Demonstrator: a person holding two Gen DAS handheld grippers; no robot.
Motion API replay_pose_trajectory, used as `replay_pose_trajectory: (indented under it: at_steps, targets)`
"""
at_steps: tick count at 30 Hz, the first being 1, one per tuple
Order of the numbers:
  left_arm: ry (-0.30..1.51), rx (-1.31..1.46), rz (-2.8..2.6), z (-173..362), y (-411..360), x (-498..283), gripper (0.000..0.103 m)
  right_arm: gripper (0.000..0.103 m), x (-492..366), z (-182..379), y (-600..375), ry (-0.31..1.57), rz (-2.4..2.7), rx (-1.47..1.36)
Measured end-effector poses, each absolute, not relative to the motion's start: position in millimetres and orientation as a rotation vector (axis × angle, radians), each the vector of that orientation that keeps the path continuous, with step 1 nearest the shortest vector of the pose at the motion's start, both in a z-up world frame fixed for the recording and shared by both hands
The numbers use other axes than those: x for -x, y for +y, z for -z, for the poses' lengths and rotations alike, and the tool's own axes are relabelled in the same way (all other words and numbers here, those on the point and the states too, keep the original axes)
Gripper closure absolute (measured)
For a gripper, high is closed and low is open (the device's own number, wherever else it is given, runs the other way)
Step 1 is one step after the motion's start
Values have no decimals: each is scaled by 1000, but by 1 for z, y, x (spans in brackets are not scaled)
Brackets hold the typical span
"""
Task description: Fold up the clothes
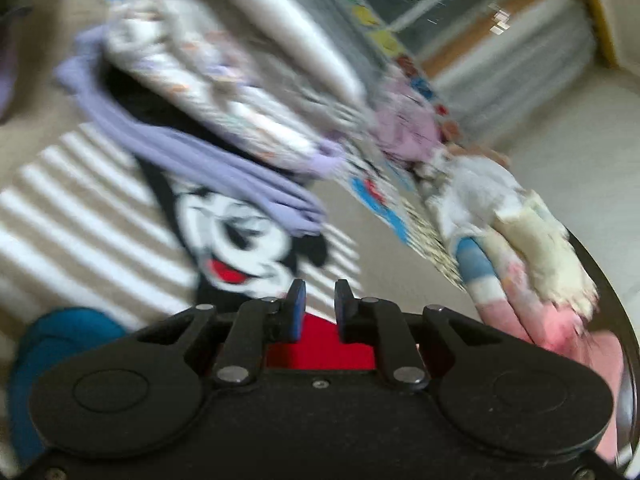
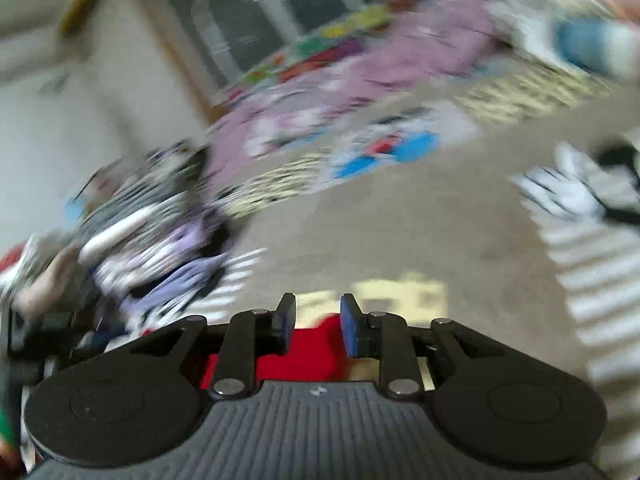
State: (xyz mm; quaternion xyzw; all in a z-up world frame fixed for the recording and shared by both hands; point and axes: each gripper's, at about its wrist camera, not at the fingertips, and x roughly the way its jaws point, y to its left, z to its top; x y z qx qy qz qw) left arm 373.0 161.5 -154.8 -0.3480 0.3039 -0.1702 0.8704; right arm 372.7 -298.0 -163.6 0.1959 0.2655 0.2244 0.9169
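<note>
**Left gripper** – blue pads drawn almost together, only a slit between them, nothing in it. It points down at a slant over the rug.

**Right gripper** – pads stand apart with a clear gap and clamp nothing; floor shows through the gap.

**Rug** – beige and white stripes with a cartoon mouse face. A red patch of its print shows behind the left fingers. The right wrist view shows the same stripes at its right edge, with red and pale yellow print just beyond the pads.

**Stacked clothes** – a white patterned piece on top and a lavender piece under it, its edge hanging over the top of the mouse face. The right wrist view shows a pile at its left with lavender and black-and-white striped layers. Blur hides how neat either is.

**Loose heap** – white, blue-striped, pink and cream pieces tumbled together on the floor at the right of the left wrist view, well apart from the stack.

**Mauve garment** – spread out on a colourful play mat, beyond the rug.

**Blue rounded thing** – at the lower left of the left wrist view, beside the gripper body. Whether it is a bin, a basket or cloth cannot be told, nor what it holds.
</note>
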Motion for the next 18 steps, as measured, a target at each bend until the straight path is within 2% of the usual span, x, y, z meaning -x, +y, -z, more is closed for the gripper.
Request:
replay_pose_trajectory:
  at_steps: [1,2,3,4,6,7,8,9,12,13,18]
  targets:
    - [649,717,372,156,155,-374,90,76,-372,162,-292,547,-484,-377]
    - [682,705,361,163,150,-379,88,76,-372,160,-287,548,-507,-351]
    - [725,691,339,172,144,-384,80,76,-374,164,-284,572,-509,-342]
    - [753,699,317,182,143,-387,79,75,-380,174,-284,618,-491,-350]
    - [781,749,281,194,150,-388,94,77,-390,192,-288,688,-466,-393]
    - [784,779,275,193,155,-387,94,81,-393,196,-294,692,-468,-450]
    - [769,788,274,189,158,-385,92,81,-394,195,-301,694,-467,-492]
    - [748,775,269,183,159,-382,85,81,-393,194,-306,687,-462,-515]
    - [713,775,281,173,164,-373,76,80,-389,190,-316,666,-456,-560]
    - [705,771,287,169,164,-371,76,77,-387,186,-317,659,-456,-556]
    - [661,803,331,157,161,-344,76,76,-359,156,-304,629,-525,-455]
